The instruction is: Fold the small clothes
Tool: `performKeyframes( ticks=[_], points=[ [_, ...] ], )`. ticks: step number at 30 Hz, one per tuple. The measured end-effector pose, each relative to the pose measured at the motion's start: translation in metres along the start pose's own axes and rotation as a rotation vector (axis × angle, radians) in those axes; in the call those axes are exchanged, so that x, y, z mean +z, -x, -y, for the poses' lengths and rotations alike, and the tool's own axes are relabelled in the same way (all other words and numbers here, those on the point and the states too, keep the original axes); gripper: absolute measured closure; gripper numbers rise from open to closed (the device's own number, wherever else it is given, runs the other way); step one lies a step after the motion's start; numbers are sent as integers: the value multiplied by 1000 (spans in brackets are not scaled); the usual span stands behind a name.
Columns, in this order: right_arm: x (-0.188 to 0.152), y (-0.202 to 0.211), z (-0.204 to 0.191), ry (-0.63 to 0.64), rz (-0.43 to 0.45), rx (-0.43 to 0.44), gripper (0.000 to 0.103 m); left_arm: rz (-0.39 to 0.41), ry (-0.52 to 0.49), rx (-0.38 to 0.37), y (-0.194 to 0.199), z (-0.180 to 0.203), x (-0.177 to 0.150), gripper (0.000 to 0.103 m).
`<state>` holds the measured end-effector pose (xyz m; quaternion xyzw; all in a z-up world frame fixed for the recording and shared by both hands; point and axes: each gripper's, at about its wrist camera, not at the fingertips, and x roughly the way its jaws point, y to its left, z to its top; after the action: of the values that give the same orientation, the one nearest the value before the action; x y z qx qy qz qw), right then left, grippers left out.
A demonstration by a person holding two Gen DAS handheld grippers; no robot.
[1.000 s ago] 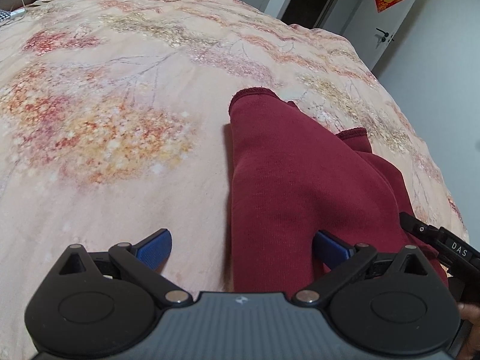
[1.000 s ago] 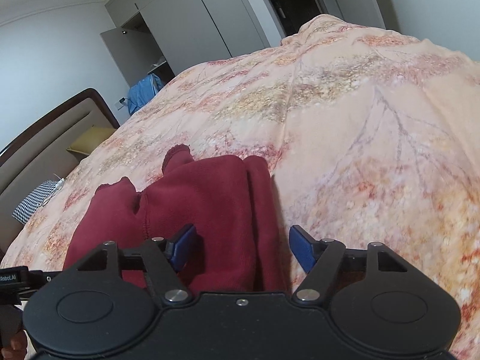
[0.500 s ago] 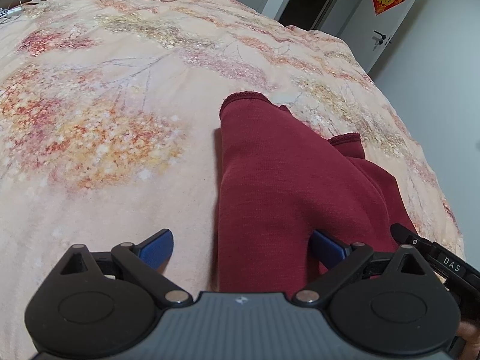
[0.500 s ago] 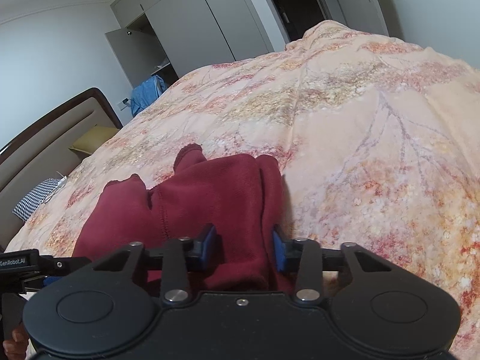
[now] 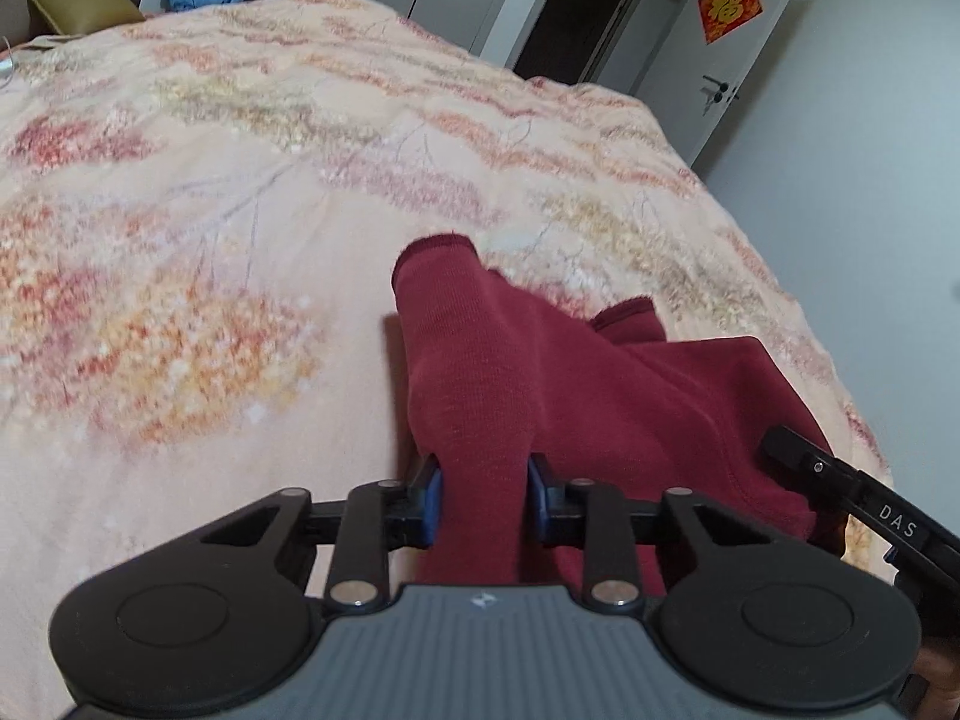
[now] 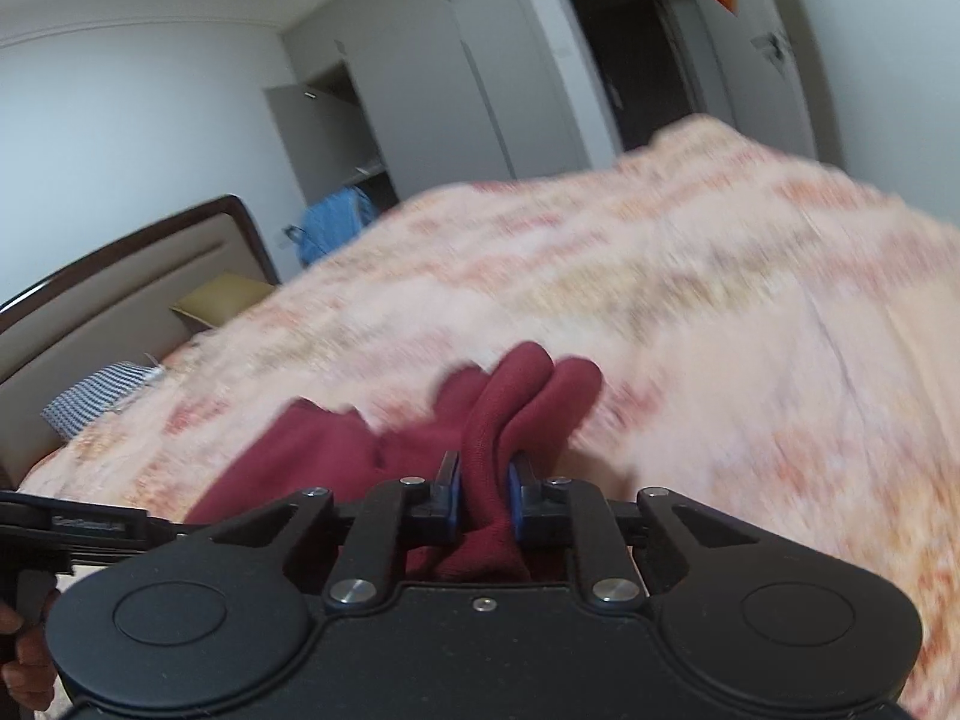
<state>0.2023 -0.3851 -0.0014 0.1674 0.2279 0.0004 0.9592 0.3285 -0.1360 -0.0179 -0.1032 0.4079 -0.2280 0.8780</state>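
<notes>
A dark red knit garment lies on the floral bedspread, its near edge lifted. My left gripper is closing, its blue pads pinching a bunched fold at the garment's left near corner. In the right wrist view the same red garment rises in a ridge between the blue pads of my right gripper, whose jaws are closing and press on the cloth. The far cuffs still rest on the bed. The right gripper's body shows at the left view's right edge.
The bed's headboard, a yellow pillow and a checked cloth lie at the far end. A blue garment hangs by the open wardrobe. A door with a red decoration stands beyond the bed's corner.
Both grippers went from wide open around the garment's near edge to clamped on it. Both have risen, lifting the near edge off the bed; the right view has tilted up.
</notes>
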Motion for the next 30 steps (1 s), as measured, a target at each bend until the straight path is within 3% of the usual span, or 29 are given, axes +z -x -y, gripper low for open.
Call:
performKeyframes(
  ticks=[7, 11, 14, 18, 24, 26, 28, 30],
  points=[
    [28, -12, -47, 47, 83, 117, 88, 138, -74, 67, 38, -5, 31, 76],
    [37, -44, -69, -2, 54, 166, 87, 191, -96, 152, 52, -20, 47, 75],
    [30, -76, -77, -39, -18, 163, 87, 160, -53, 208, 45, -43, 51, 74],
    [10, -106, -87, 12, -114, 79, 86, 65, 72, 228, 18, -81, 39, 71],
    [-3, -97, -77, 44, -124, 23, 72, 97, 90, 242, 26, -87, 26, 56],
    [-2, -90, -76, 49, -119, 15, 71, 96, 83, 250, 28, -82, 26, 44],
    [0, -82, -77, 60, -110, 10, 65, 101, 80, 256, 34, -78, 26, 38],
    [5, -73, -78, 73, -92, 12, 51, 115, 71, 258, 43, -70, 25, 33]
  ],
)
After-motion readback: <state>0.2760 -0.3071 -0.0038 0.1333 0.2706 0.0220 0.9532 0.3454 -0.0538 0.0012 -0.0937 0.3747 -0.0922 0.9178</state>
